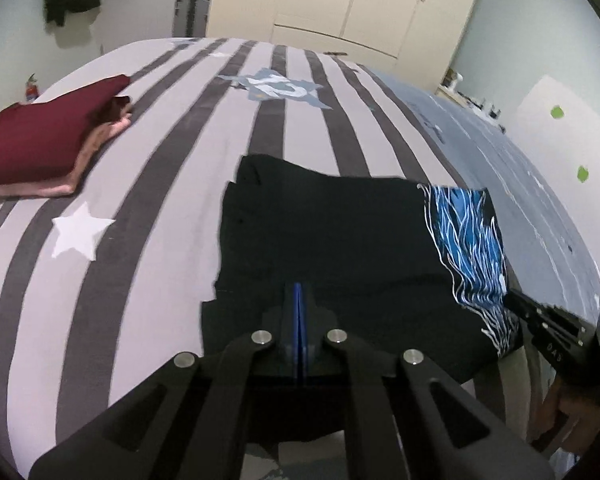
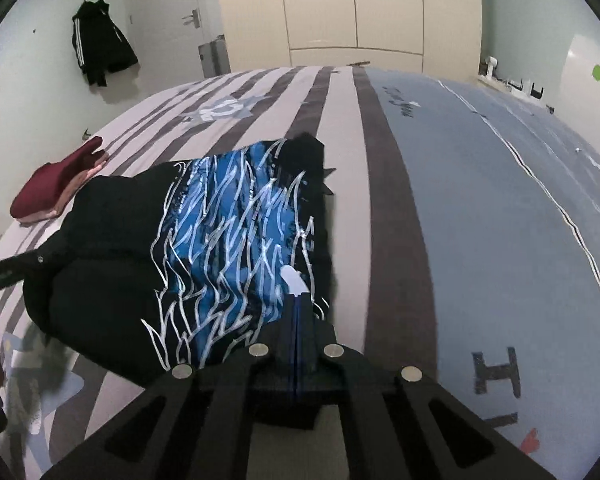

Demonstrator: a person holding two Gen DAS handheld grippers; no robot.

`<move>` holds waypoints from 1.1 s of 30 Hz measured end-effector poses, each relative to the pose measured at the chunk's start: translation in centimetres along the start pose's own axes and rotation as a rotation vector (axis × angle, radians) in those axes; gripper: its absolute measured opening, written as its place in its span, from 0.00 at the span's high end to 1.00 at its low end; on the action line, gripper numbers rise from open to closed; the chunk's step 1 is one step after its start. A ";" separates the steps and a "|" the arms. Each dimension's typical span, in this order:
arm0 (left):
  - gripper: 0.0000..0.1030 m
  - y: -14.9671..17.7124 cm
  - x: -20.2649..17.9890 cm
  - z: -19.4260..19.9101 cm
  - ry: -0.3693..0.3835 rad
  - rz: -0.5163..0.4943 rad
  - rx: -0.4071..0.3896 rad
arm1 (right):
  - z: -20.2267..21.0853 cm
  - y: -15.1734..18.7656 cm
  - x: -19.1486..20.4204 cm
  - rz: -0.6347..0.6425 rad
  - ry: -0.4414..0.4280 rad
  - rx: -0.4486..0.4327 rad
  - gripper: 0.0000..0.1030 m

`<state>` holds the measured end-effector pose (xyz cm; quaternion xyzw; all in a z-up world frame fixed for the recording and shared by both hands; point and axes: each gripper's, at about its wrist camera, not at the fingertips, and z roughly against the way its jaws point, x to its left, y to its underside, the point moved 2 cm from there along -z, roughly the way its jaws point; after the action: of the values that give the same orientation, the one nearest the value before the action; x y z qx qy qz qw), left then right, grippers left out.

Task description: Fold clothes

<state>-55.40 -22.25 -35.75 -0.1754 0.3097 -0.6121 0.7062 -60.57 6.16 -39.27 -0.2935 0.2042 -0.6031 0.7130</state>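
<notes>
A black shirt [image 1: 320, 232] with a blue and white wavy print [image 2: 236, 232] lies partly folded on the striped bed cover [image 1: 148, 184]. My left gripper [image 1: 298, 294] is shut on the shirt's near edge, toward its plain black side, and cloth hangs under its fingers. My right gripper [image 2: 298, 298] is shut on the near edge at the printed side. Each gripper shows in the other's view: the right gripper [image 1: 516, 300] at the print's corner, the left gripper [image 2: 56, 252] at the black side.
A folded maroon garment on a pink one [image 1: 40, 148] sits at the far left of the bed. The bed's right half is grey-blue [image 2: 480, 220]. Beyond the bed stand a cream wardrobe [image 2: 352, 12], a door and a dark jacket [image 2: 100, 48] hung on the wall.
</notes>
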 end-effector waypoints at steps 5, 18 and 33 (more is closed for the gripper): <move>0.92 -0.1 1.5 2.4 -0.043 0.048 -0.032 | 1.7 -0.6 -1.0 -0.045 0.043 -0.009 0.87; 0.75 1.6 2.1 1.6 -0.023 0.055 0.034 | 1.7 2.7 2.7 -0.032 -0.106 0.056 0.94; 0.73 -7.5 -2.6 -4.7 0.038 -0.099 -0.005 | -2.6 -8.6 1.8 -0.056 -0.056 -0.047 0.82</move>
<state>-64.26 -20.51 -33.93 -0.1806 0.3155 -0.6488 0.6685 -68.26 3.08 -35.34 -0.3323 0.1900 -0.6096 0.6942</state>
